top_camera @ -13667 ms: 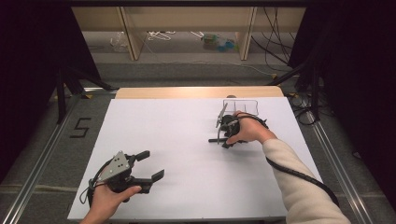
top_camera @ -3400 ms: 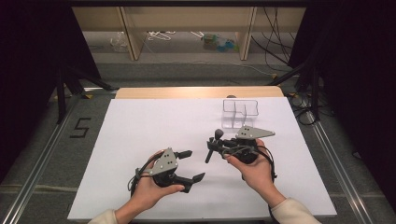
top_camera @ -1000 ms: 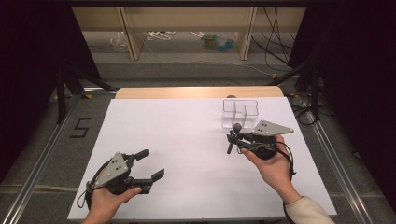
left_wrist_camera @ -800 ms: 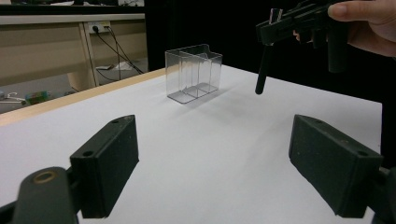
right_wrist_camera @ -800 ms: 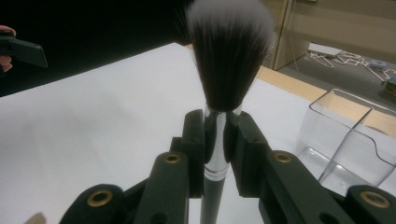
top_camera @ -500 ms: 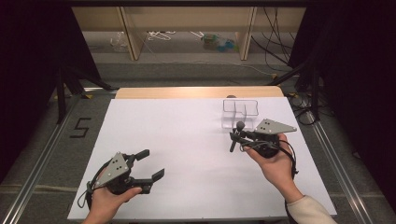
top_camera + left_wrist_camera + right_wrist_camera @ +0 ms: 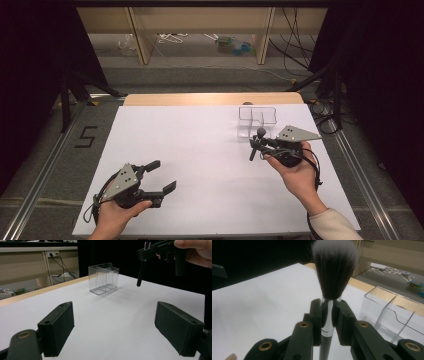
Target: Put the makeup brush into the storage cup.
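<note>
My right gripper is shut on a makeup brush, held upright with its dark, white-tipped bristles up and its black handle hanging below the jaws. It hovers just in front of a clear plastic organizer with divided compartments, which stands at the back right of the white table. That organizer lies to the right of the brush in the right gripper view. My left gripper rests near the front left of the table, jaws wide apart with nothing between them.
A wooden strip runs along the table's far edge. Beyond it stand shelves with clutter on the floor. A "5" mark sits on the floor to the left. Metal rails flank the table.
My right gripper has drifted slightly right and toward the organizer with the brush. The left gripper has stayed put.
</note>
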Demonstrator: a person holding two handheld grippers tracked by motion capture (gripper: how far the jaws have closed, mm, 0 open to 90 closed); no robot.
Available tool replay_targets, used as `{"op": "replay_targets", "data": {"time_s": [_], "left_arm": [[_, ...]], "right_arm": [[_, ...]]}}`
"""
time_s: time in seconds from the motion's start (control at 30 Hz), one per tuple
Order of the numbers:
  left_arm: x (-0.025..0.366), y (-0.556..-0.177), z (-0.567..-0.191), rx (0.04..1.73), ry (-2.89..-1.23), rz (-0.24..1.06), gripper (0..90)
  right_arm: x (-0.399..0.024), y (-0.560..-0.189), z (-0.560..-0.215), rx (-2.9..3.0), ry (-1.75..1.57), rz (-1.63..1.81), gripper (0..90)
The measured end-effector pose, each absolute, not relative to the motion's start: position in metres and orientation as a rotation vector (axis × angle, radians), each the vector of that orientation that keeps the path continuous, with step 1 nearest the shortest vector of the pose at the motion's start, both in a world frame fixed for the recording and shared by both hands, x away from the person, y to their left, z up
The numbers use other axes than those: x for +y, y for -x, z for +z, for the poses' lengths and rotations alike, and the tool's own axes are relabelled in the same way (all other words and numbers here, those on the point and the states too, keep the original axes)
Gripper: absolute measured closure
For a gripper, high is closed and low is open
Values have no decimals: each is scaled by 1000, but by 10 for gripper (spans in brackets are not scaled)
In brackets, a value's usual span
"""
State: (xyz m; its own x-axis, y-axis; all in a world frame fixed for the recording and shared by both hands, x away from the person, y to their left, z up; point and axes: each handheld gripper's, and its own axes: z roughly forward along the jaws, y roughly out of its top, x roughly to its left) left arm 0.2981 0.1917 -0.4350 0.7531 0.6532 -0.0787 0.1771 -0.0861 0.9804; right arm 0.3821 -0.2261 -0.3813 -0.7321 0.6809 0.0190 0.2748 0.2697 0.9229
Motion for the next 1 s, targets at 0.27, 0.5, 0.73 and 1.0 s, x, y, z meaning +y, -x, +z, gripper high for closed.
{"op": "replay_targets", "data": {"time_s": [0.27,0.5,0.73,1.0], "left_arm": [[192,-299,-435,663,-1646,455,158],[192,-299,-435,661,-1647,456,158],[192,-299,-435,665,-1645,456,158],[192,-299,-435,655,-1648,455,158]], "right_arm": [[-230,-384,-380,2149,-881,1441,777],[-233,-385,-380,2129,-875,1437,777],[-236,-386,-379,2123,-887,1430,777],[-240,-388,-378,2105,-895,1425,777]]}}
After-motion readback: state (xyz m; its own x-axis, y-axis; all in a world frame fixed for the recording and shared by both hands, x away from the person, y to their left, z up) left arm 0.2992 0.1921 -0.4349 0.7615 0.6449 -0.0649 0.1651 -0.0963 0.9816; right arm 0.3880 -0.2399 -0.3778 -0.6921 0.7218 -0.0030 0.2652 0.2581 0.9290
